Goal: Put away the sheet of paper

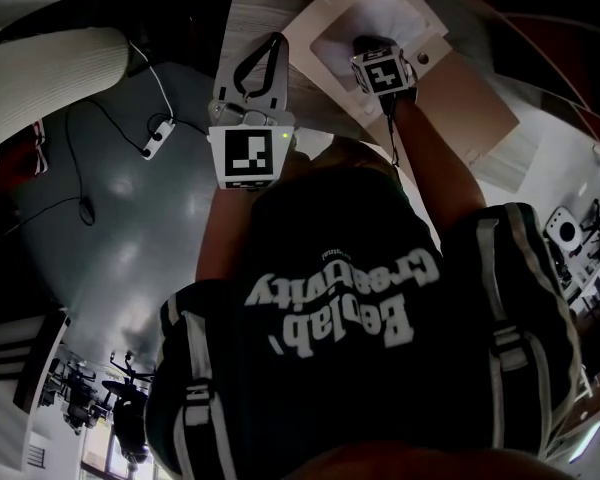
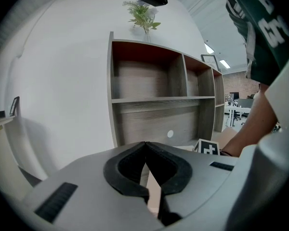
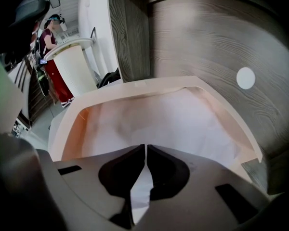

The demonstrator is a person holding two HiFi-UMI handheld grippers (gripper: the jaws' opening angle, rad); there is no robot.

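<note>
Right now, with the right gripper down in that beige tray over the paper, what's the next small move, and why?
Probably draw the right gripper straight back out of the beige cardboard tray, opening only if the sheet of paper follows. The sheet already lies inside the tray's walls, and the jaws are together over it; whether they pinch it I can't tell.

Head view steeply down; left gripper view faces shelf [image 2: 154, 99]; right shares paper [image 3: 173, 119], seemingly.
</note>
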